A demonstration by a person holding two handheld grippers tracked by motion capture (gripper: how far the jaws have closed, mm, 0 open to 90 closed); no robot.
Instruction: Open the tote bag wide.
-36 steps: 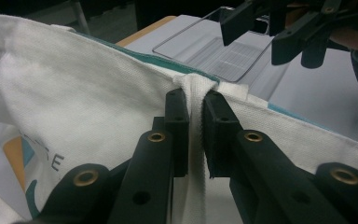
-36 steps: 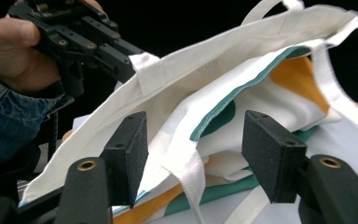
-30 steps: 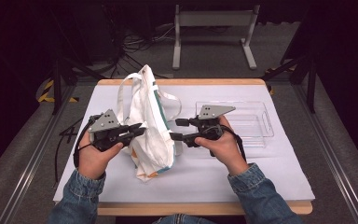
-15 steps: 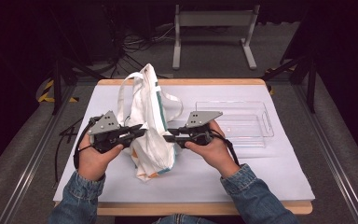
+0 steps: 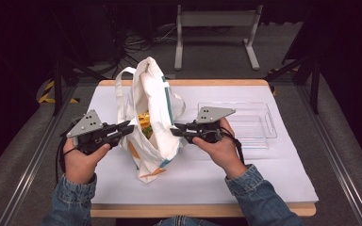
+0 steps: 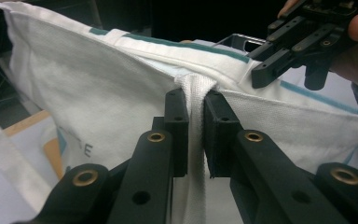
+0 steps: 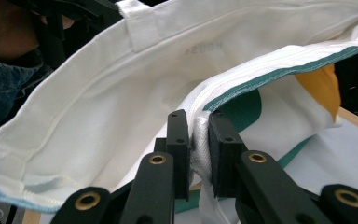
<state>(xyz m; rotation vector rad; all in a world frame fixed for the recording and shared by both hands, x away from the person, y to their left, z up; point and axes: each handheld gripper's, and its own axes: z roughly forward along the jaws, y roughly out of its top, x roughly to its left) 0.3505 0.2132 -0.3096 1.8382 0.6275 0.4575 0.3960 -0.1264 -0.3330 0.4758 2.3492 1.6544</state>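
Right gripper (image 5: 175, 130) just closed — pinching bag (image 5: 158, 108) rim.

The person wears blue denim sleeves (image 5: 259, 197) with stitched cuffs at both wrists. Each hand carries a black claw tool. The left claw (image 5: 128, 128) has a matte black body topped by a grey three-cornered plate (image 5: 86, 125) dotted with small dark holes, and a black cable (image 5: 59, 155) loops from its rear. The right claw (image 5: 175, 130) bears a like grey plate (image 5: 213, 113) and a dark strap or cable beside the wrist. Seen close in the left gripper view, the jaws are flat black linkage bars joined by brass-coloured rivets (image 6: 156, 136), ending in blocky rectangular pads (image 6: 177, 126) with small recessed screw holes.
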